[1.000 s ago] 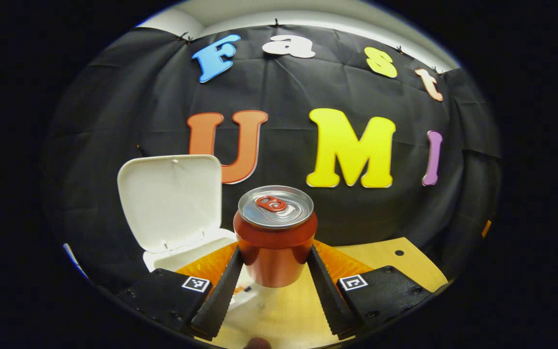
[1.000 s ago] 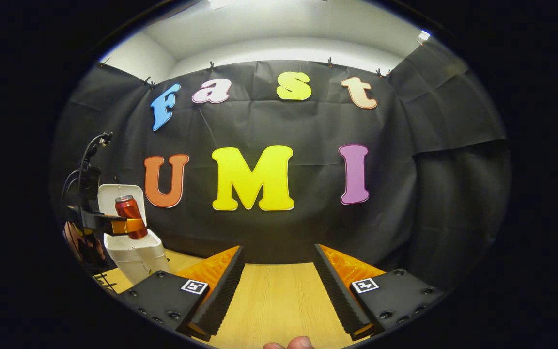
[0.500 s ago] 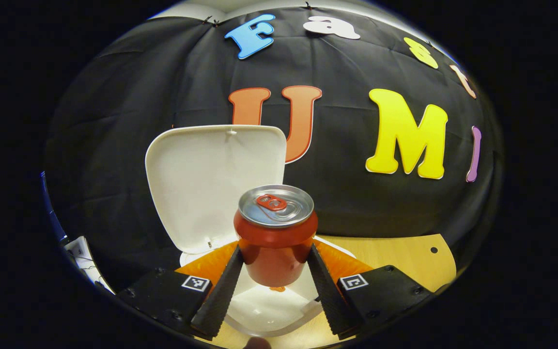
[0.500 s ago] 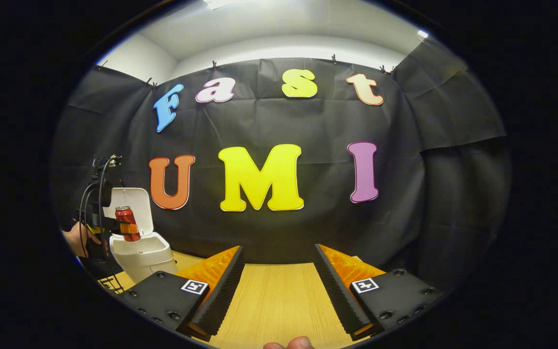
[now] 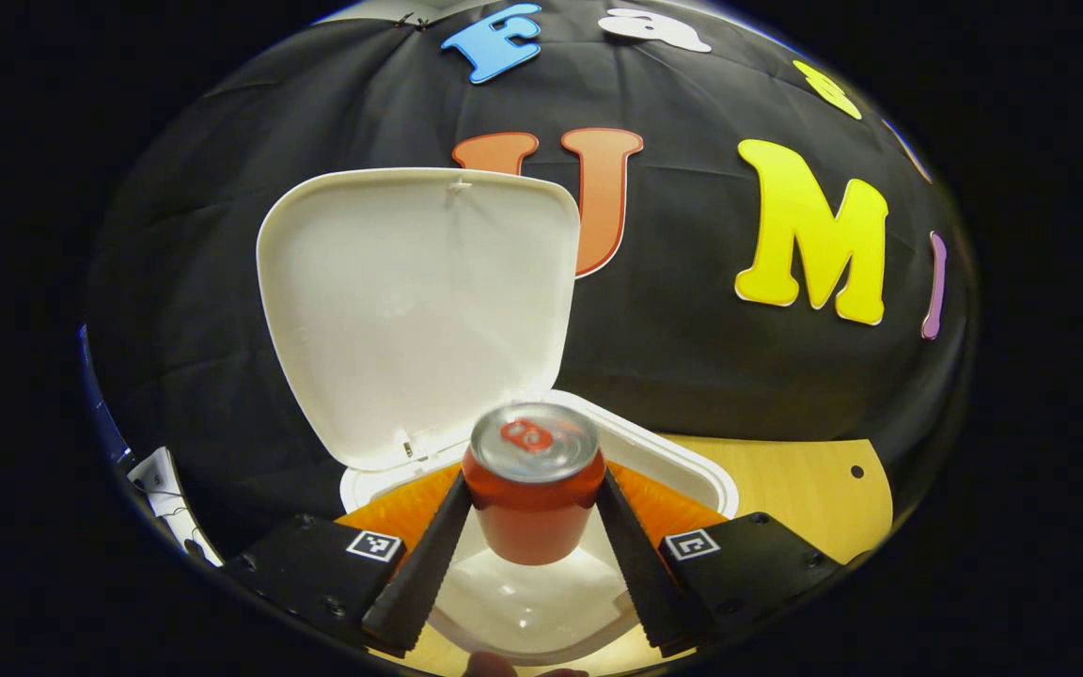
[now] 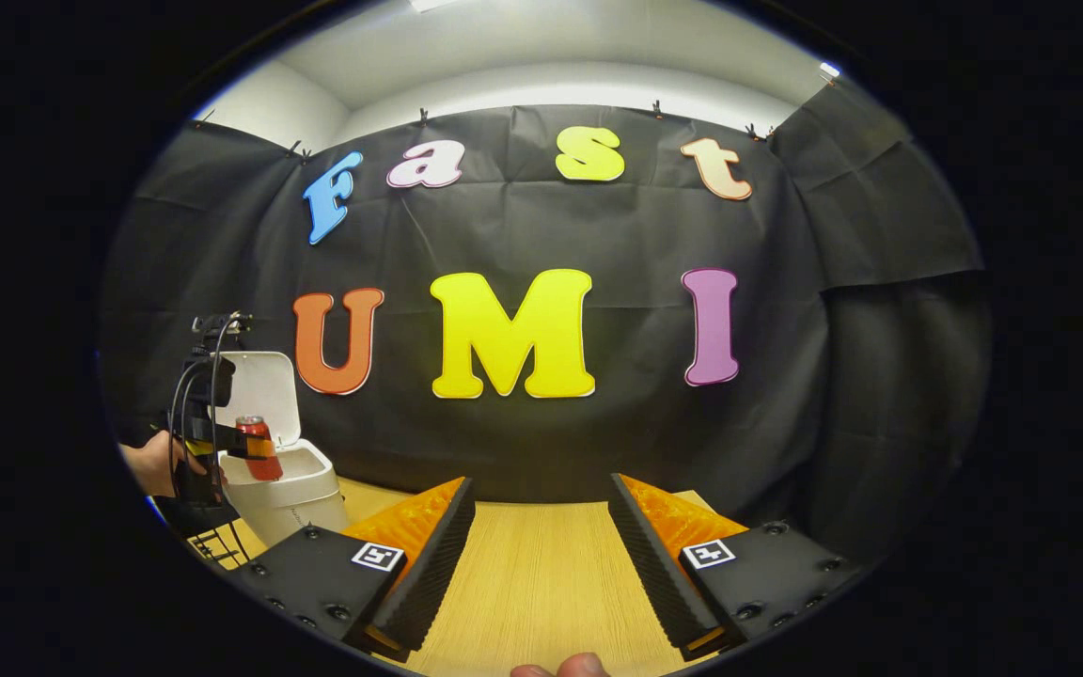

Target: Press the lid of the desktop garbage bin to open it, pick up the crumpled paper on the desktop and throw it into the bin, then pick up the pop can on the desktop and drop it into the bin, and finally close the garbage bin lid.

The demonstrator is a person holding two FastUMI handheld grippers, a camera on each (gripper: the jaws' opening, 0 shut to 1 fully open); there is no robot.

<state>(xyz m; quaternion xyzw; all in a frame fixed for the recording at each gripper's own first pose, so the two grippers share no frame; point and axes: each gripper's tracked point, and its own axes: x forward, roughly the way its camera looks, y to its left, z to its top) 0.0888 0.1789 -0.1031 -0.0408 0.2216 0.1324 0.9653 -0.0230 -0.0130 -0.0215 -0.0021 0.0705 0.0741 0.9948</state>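
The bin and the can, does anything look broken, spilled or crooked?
Nothing stands out. The bin stands upright on the table with its lid tipped open. The can sits upright between the left gripper fingers, over the opening. No dents or spills show.

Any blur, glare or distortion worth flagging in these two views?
Left gripper view: the red pop can's silver top is smeared by blur, and the white plastic bin lid bulges from fisheye. Right gripper view: sharp, with the wooden tabletop evenly lit.
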